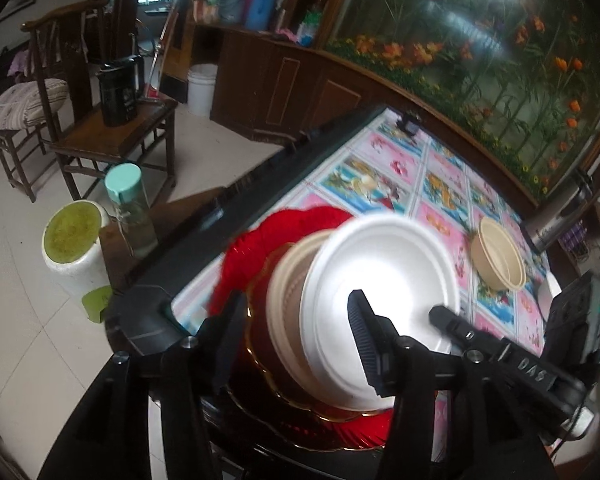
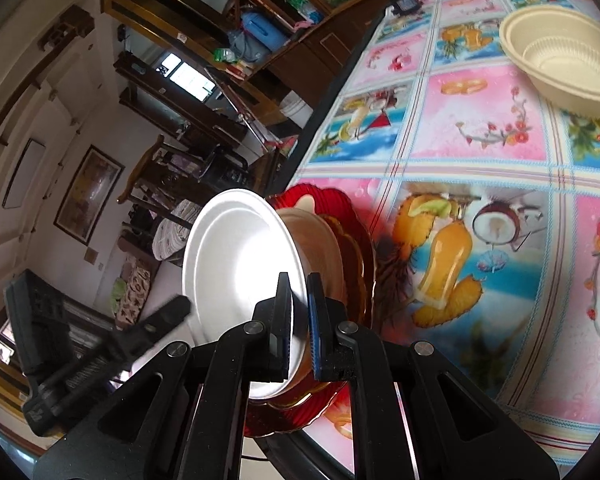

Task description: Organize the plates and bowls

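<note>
Left wrist view shows us a stack – white bowl [image 1: 380,296] on a tan bowl [image 1: 288,292], on red plates [image 1: 260,232] at the table's [image 1: 440,184] near-left corner. One tan bowl [image 1: 498,254] (far right, upright) remains loose. The white bowl's mouth faces up. Right gripper [image 2: 299,312] pinches its rim; left gripper [image 1: 296,332] stands spread – holding nothing.

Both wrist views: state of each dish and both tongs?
white foam bowl: topmost in stack, rim clamped by right tongs
tan bowl: nested under white bowl
red plates: stacked at bottom
loose tan bowl: upright, empty, alone on tablecloth
left tongs: open, straddling stack
right tongs: shut on bowl rim
</note>
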Motion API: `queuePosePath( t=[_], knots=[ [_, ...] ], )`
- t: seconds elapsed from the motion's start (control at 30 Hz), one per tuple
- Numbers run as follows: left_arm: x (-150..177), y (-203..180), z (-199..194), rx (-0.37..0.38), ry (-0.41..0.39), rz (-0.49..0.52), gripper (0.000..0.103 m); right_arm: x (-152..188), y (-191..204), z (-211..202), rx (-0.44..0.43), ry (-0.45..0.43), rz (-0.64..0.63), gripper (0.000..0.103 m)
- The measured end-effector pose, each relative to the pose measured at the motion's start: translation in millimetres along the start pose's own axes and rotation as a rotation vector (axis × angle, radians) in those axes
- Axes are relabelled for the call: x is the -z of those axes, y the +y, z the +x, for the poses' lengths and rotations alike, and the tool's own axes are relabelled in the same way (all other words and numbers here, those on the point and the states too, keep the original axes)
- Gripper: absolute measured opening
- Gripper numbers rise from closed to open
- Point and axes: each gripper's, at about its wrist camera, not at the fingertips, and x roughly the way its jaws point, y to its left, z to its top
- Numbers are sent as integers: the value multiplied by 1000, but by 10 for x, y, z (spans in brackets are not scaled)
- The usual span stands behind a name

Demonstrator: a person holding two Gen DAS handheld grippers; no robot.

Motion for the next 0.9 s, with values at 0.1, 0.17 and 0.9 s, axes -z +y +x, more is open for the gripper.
queuePosePath(
  t=[0.1,0.17,0.9],
  knots=[
    [-29,48,-47,-5,-19,-13,53,31,40,55,3,11,-18,7],
    [-39,70,-57,-14,-24,-19,53,43,77,75,16,8,-33,7],
    [335,-851,51,84,81,235,58,-138,-159,-597,135,-195,-81,36]
  ],
)
